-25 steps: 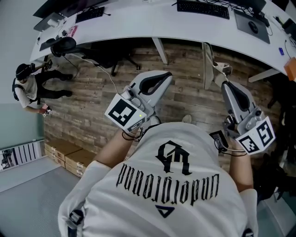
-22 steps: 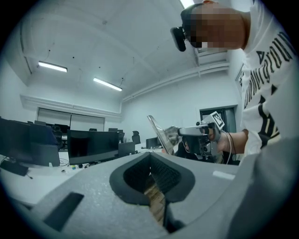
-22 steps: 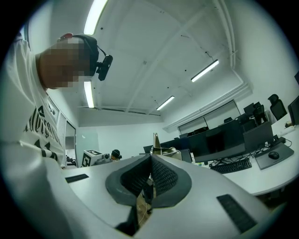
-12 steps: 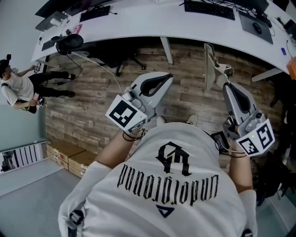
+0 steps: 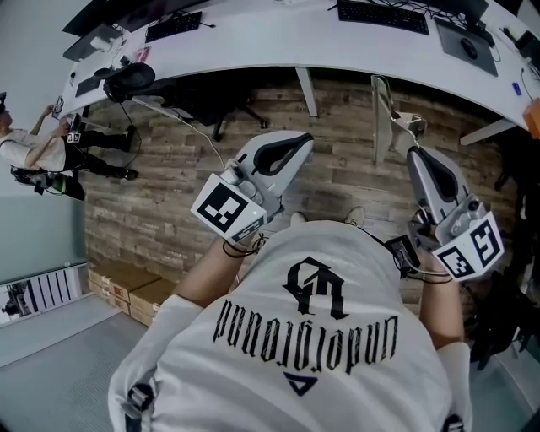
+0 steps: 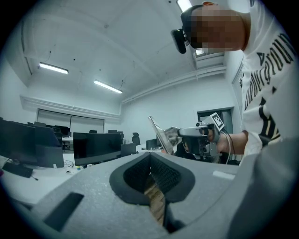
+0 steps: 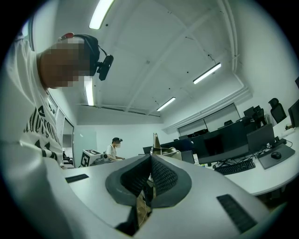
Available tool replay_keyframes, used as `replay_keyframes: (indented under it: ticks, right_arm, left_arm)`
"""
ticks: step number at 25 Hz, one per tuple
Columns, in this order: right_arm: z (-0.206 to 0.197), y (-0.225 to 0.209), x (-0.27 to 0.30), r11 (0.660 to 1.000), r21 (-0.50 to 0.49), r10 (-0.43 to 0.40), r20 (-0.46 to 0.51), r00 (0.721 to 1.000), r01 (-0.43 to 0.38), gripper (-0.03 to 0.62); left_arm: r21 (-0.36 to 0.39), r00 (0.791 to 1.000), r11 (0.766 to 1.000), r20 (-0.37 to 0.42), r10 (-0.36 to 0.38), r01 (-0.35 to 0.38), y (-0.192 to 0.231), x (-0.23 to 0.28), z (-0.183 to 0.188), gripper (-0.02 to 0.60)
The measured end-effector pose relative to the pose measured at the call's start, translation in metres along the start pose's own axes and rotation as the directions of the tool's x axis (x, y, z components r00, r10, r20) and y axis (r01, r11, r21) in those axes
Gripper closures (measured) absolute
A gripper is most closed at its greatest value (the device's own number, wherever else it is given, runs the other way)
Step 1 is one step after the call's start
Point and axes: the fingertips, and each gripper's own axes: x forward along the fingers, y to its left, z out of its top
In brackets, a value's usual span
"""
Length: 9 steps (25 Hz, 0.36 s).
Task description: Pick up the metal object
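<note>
The metal object (image 5: pixel 379 118) is a thin flat blade with a crumpled-looking base, standing out past the tip of my right gripper (image 5: pixel 413 157), which is shut on it. In the left gripper view the same blade (image 6: pixel 158 132) slants up from the right gripper (image 6: pixel 181 136). From the right gripper view, the blade (image 7: pixel 155 140) pokes up just beyond the closed right gripper (image 7: pixel 150 159). My left gripper (image 5: pixel 302 140) is held at waist height over the floor, shut and empty. Its pads meet in the left gripper view (image 6: pixel 150 157).
A long curved white desk (image 5: pixel 253 51) runs across ahead, carrying keyboards (image 5: pixel 388 16), a mouse pad (image 5: pixel 468 49) and headphones (image 5: pixel 128 80). A chair base (image 5: pixel 228 114) stands under it. Another person (image 5: pixel 38 152) is at the far left. Cardboard boxes (image 5: pixel 126 291) lie on the wood floor.
Both grippers have stayed almost where they were, the right still holding the blade. The person at the far left has shifted further left and up in the view.
</note>
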Motion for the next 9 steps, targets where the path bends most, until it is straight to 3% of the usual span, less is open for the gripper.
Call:
replay_keyframes:
  ticks: [9]
  right_arm:
    - [-0.0014,-0.0066,0.0,1.0,0.001,-0.002,-0.005,1.0,0.002,0.577]
  left_arm:
    - [0.007,1.0,1.0,0.004,-0.008,0.008,0.0017,0.0058,-0.0015,0.567]
